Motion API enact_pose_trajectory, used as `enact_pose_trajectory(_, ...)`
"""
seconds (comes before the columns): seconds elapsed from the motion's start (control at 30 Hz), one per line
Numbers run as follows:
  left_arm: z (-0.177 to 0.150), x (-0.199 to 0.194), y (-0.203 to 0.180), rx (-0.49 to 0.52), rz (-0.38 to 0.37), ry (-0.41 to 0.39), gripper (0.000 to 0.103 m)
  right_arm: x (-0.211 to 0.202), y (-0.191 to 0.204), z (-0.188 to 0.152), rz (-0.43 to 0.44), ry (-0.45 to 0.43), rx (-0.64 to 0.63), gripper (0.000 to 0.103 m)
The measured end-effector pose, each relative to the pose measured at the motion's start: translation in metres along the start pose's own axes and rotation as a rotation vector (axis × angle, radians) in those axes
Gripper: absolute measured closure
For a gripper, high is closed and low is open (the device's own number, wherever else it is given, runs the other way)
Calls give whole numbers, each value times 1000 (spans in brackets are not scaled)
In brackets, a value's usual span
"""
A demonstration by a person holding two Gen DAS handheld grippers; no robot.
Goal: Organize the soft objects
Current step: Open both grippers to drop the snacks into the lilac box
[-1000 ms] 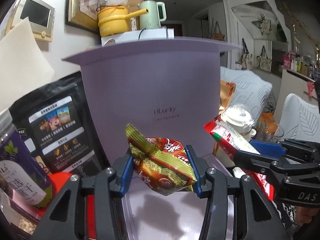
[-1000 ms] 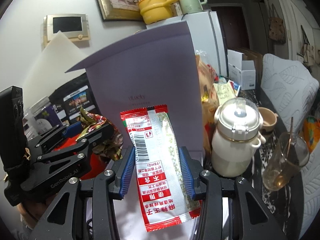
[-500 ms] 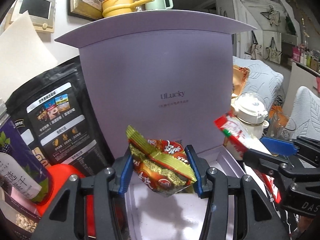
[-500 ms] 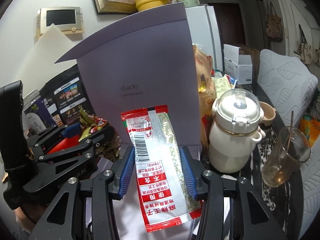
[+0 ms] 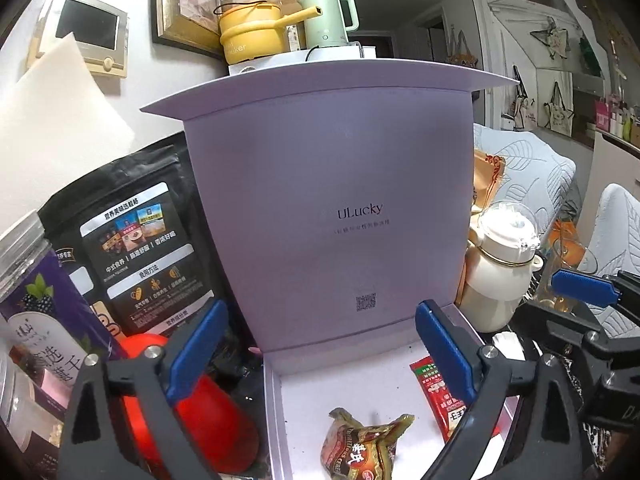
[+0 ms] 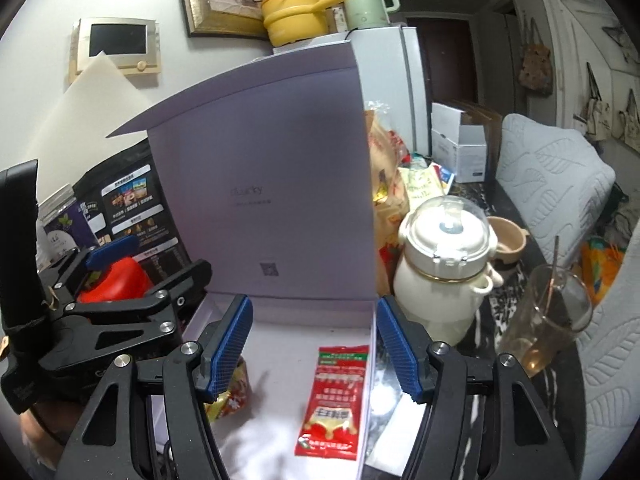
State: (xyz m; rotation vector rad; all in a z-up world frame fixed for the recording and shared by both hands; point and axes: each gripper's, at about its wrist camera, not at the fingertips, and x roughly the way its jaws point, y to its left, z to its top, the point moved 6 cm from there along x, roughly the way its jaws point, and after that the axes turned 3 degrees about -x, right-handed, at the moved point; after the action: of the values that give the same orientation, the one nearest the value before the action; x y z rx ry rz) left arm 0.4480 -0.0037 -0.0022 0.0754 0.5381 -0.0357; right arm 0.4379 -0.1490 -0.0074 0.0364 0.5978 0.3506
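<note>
A lilac gift box (image 5: 344, 396) (image 6: 280, 332) stands open with its lid upright. On its floor lie a gold-and-red snack packet (image 5: 362, 446) (image 6: 232, 396) and a flat red sachet (image 5: 440, 392) (image 6: 334, 396), the sachet to the right. My left gripper (image 5: 320, 352) is open and empty above the box, over the snack packet. My right gripper (image 6: 314, 348) is open and empty above the sachet. Each gripper shows at the edge of the other's view.
Left of the box stand a black pouch (image 5: 132, 256), a purple-labelled jar (image 5: 36, 320) and a red object (image 5: 208, 412). To the right stand a cream lidded pot (image 6: 446, 264), a glass with a spoon (image 6: 548, 320) and snack bags (image 6: 384, 184).
Both grippers have opened and let go. The snack packet and the red sachet have dropped onto the floor of the box.
</note>
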Motion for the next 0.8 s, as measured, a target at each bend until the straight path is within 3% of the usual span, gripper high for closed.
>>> enact_pose_trajectory(0.37,6,-34,1,-17,-27,-22,6,-28,5,6,1,-31,-5,38)
enact_pose_trajectory(0.8,21,-121,0,-14,-32,-111,6,-108,29,19,-4,-129,-45,38)
